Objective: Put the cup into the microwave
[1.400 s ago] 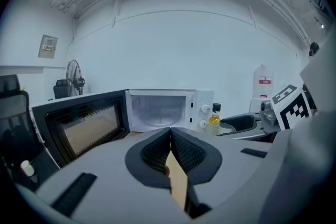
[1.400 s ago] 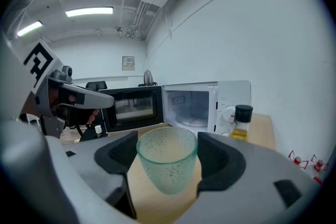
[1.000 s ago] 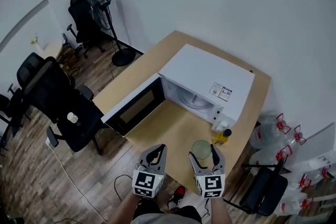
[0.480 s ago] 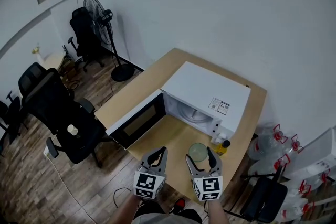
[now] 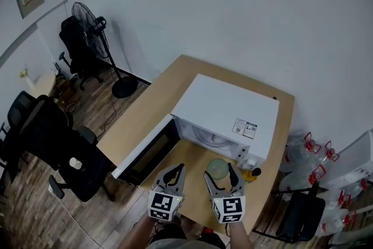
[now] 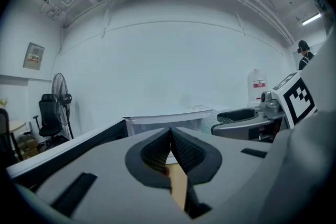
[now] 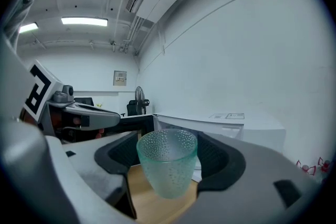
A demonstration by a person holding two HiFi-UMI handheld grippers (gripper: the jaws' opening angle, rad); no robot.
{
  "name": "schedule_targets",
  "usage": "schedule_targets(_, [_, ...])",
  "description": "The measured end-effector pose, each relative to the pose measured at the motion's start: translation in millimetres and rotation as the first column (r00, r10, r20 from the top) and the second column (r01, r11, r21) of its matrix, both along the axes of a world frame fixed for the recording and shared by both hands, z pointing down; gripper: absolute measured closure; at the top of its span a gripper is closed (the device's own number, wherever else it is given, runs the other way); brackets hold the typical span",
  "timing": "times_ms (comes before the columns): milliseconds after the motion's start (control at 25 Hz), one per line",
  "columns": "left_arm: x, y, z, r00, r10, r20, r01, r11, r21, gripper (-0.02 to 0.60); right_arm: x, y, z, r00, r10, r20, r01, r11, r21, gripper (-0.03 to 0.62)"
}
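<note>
Pale wood formed the table (image 5: 148, 105), set against a plain white wall over dark plank flooring. At its near edge, two grippers were held side by side, both pointing toward the microwave, marker cubes facing up, with the person's forearms just showing at the bottom of the head view. The right gripper (image 5: 220, 175) had its jaws clamped on the sides of one cup (image 7: 167, 162), a translucent green, dimpled glass held upright; the cup (image 5: 217, 168) sat over the table just in front of the microwave's opening, and I could not tell whether its base touched the wood. The left gripper (image 5: 175, 171) had its jaws pressed together with nothing between them, well seen in the left gripper view (image 6: 170, 152).

One white microwave (image 5: 224, 111) stood on the table, its door (image 5: 145, 148) swung wide to the left. One small yellow bottle (image 5: 252, 173) stood beside the microwave's front right corner, near the cup. Farther out, one standing fan (image 5: 87, 20) and black office chairs (image 5: 64, 154) occupied the left side of the room, and several water jugs (image 5: 303, 146) with red handles sat on the right.
</note>
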State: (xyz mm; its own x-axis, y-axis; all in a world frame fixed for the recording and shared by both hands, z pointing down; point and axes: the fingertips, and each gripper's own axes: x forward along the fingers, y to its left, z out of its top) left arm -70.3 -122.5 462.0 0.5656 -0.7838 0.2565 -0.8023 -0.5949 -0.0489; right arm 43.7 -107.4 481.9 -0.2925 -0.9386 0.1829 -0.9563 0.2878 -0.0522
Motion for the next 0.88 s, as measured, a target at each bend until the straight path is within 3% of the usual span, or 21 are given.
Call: schedule_targets(880, [13, -116, 71, 0.989, 0.148, 0.015, -0.146, 0.983, -0.113, 0.558, 6, -112, 72, 0.984, 0.178, 0.028, -0.176, 0.982, -0.074, 0.243])
